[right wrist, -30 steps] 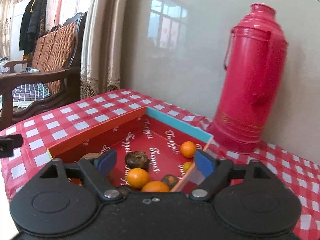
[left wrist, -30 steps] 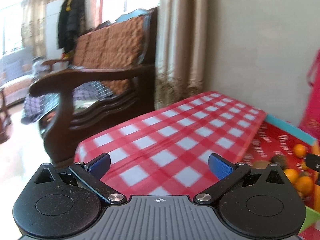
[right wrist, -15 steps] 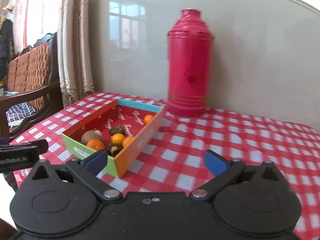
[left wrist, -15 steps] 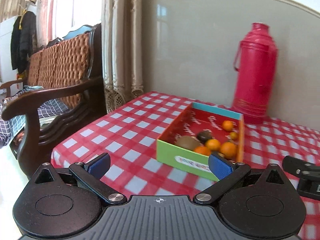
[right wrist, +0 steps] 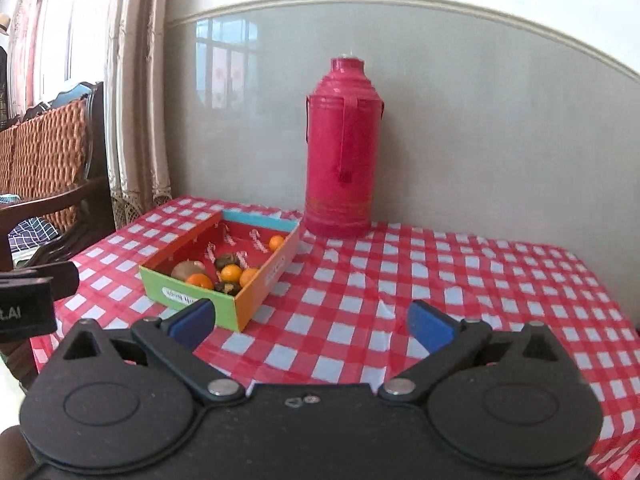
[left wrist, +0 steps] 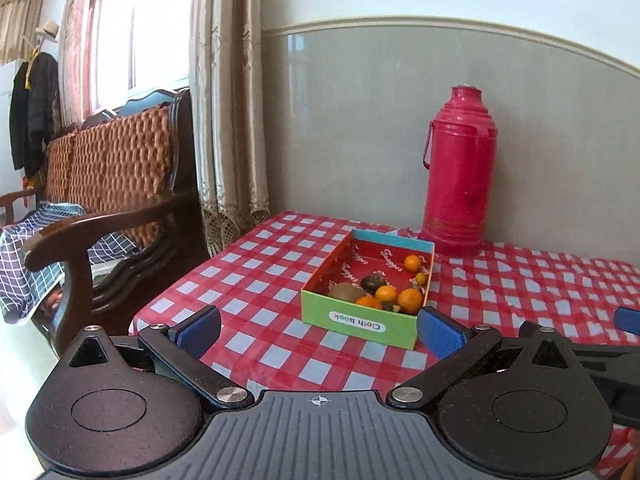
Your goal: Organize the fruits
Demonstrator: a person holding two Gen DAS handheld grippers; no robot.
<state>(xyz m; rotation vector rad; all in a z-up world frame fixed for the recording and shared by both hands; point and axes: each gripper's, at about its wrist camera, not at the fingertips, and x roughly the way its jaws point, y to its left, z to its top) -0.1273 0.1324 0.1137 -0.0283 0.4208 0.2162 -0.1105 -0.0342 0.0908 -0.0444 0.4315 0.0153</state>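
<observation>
One box [left wrist: 362,322] lengthwise toward wall

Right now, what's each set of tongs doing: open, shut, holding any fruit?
Left tongs: open, nothing between the pads, short of the fruit box.
Right tongs: open, empty, beside the box over the checked tablecloth.

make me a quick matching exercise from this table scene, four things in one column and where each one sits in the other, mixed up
Things:
1. tall red thermos flask
2. shallow cardboard box with a red inside
3. brown kiwi fruit
4. lone small orange fruit

Places:
A. inside the box, near its green front wall
B. on the red-and-white checked tablecloth, against the grey wall
C. inside the box, near its blue back wall
D. on the cloth, in front of the flask and to its left

Pairs: 1-B, 2-D, 3-A, 4-C
</observation>
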